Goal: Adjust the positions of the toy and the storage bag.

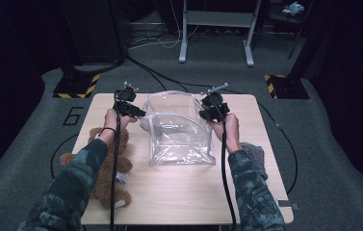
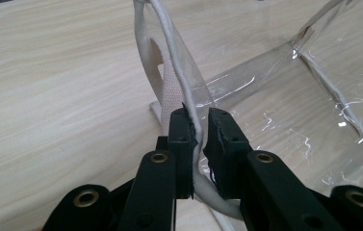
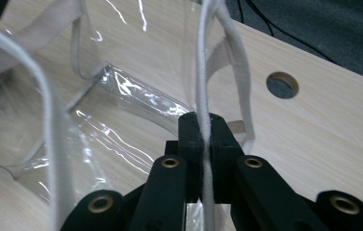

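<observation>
A person is holding a clear plastic bag (image 1: 181,130) open at the middle of a wooden table (image 1: 169,192), one gripper pinching each side of its mouth. The left gripper (image 1: 138,113), at nine o'clock of the bag, is clamping the white corded rim (image 2: 176,57); its own view shows the cord running between the two black jaws, with the pads pressing on it. The right gripper (image 1: 204,114), at three o'clock of the bag, is squeezing the opposite rim (image 3: 203,72), jaws tight around the cord. The bag is lying with its base toward six o'clock and its mouth lifted toward twelve.

The bag is looking light, limp and slick: thin film that creases and throws glare, likely to sag or fold shut if one side is let go. The film itself would probably slip from the pads, so the stitched cord edge and the woven strap (image 2: 169,96) are the sounder places to hold, as both grippers are now doing. Pulling the two rims apart evenly should be keeping the mouth wide.

A brown teddy bear (image 1: 109,168) is lying at eight o'clock of the bag, under the left forearm, and a grey cloth (image 1: 255,154) is sitting at four o'clock.
</observation>
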Demonstrator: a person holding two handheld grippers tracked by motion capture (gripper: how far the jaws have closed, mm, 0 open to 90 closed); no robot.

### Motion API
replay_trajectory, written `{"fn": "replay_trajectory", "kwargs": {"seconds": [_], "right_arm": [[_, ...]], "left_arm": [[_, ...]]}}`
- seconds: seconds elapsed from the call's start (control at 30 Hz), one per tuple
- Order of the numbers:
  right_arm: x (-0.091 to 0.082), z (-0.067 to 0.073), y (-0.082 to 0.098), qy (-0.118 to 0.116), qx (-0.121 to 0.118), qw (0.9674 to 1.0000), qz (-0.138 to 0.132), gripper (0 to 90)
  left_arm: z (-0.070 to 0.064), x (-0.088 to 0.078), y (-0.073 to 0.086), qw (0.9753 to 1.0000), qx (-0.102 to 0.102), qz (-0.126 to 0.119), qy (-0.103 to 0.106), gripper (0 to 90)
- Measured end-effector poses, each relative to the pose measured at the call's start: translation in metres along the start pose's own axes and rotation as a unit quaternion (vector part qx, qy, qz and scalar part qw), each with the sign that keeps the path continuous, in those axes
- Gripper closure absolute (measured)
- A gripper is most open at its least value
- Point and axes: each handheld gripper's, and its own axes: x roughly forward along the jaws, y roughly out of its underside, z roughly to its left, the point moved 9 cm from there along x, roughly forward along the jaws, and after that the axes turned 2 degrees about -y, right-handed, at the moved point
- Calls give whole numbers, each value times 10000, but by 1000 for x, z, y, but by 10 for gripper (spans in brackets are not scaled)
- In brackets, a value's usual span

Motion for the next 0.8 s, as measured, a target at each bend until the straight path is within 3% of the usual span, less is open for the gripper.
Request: {"fn": "replay_trajectory", "kwargs": {"seconds": [0.07, 0.23, 0.37, 0.47, 0.57, 0.7, 0.73, 0.77, 0.8], "right_arm": [[-7, -6, 4, 53, 65, 10000, 18, 873], [-18, -14, 13, 41, 202, 9998, 2, 874], [-29, -14, 23, 22, 266, 9996, 56, 874], [-38, -13, 29, -12, 319, 9994, 93, 874], [-43, -11, 36, -30, 298, 9995, 104, 875], [-42, -3, 45, -110, 311, 9993, 148, 875], [-42, -1, 46, -120, 299, 9994, 82, 875], [-42, -1, 46, -120, 299, 9994, 82, 875], [-42, -1, 45, -121, 305, 9995, 48, 875]], "left_arm": [[-1, -8, 1, 9999, 107, -74, 52, 811], [-4, -19, 6, 9998, 60, -13, 182, 818], [-8, -28, 16, 9996, 161, 79, 223, 839], [-9, -35, 22, 9993, 114, 77, 336, 839], [-9, -32, 28, 9991, 177, 204, 332, 842], [-12, -25, 31, 9992, 166, 163, 337, 841], [-12, -25, 31, 9991, 143, 192, 361, 756], [-11, -24, 32, 9992, 95, 189, 335, 756], [-10, -24, 33, 9989, 77, 259, 389, 692]]}}
